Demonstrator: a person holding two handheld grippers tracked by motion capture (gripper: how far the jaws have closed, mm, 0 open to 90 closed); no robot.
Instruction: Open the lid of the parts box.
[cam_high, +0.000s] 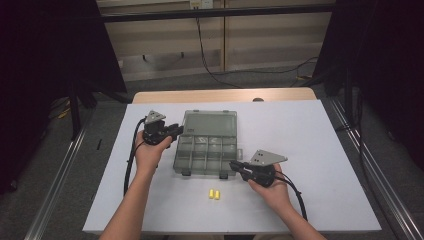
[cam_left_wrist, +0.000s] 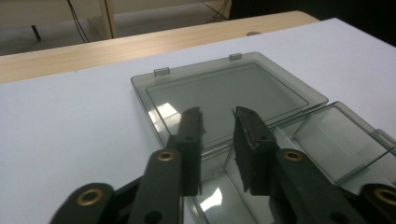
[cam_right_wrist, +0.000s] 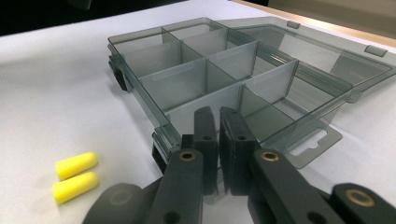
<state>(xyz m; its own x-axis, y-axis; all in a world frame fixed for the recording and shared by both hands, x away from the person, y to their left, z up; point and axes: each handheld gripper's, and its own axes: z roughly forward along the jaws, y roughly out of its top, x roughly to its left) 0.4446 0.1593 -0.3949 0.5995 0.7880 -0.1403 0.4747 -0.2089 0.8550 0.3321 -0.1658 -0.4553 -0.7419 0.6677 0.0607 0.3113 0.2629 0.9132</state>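
High view: organizer box (cam_high: 207, 145), perhaps mid-table.

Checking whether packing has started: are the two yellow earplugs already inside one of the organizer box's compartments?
No, the two yellow earplugs lie side by side on the white table, in front of the open organizer box.

Lighting: even overhead light; white table (cam_high: 310, 150) bright, surroundings dark. Glare: 2 bright patches on the box lid (cam_left_wrist: 163, 112). Shadows: soft beneath the yellow earplugs (cam_right_wrist: 76, 177). Focus: nearest jaw bases blurred in both gripper views; high view grainy.
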